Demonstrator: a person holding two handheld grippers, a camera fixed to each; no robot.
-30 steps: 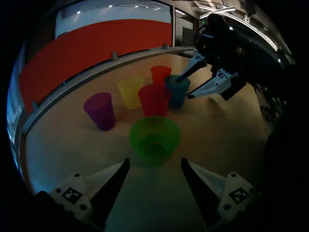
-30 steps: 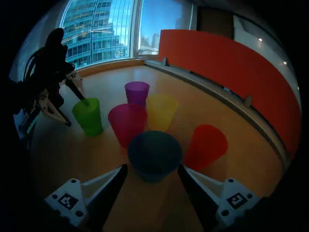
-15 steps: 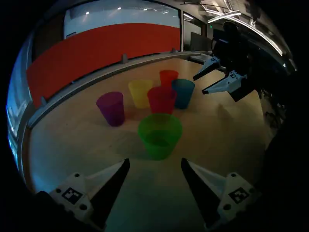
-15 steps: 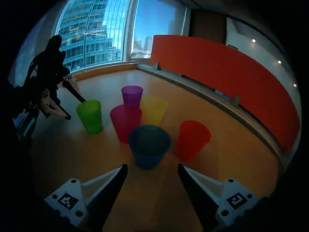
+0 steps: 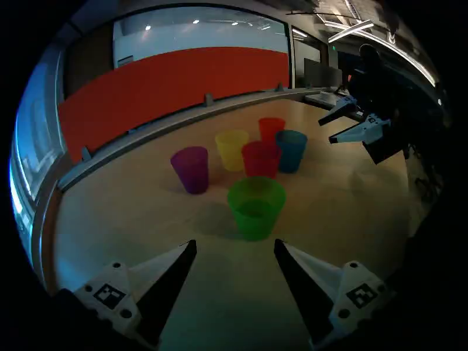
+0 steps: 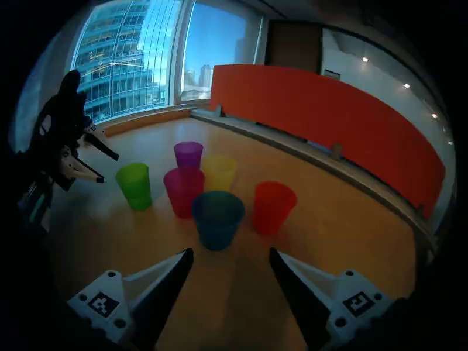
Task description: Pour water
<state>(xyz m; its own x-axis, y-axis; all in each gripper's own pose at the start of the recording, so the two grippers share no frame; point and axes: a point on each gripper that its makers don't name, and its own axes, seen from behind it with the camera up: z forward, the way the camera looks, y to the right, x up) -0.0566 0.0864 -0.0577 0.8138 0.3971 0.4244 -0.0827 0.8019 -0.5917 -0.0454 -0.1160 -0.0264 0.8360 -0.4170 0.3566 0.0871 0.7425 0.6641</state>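
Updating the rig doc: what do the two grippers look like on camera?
Both alike: the left gripper and right gripper each have two pointed, wedge-shaped fingers, white outside with black inner faces, and a square black-and-white marker near each finger's base.

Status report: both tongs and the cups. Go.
Left tongs open, empty, short of green plastic cup. Right tongs open, empty, short of teal plastic cup. Nothing between tongs and cups.

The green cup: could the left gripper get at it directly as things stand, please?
Probably yes: the green cup stands straight ahead of the open left gripper, with only bare table between them and nothing in the way.
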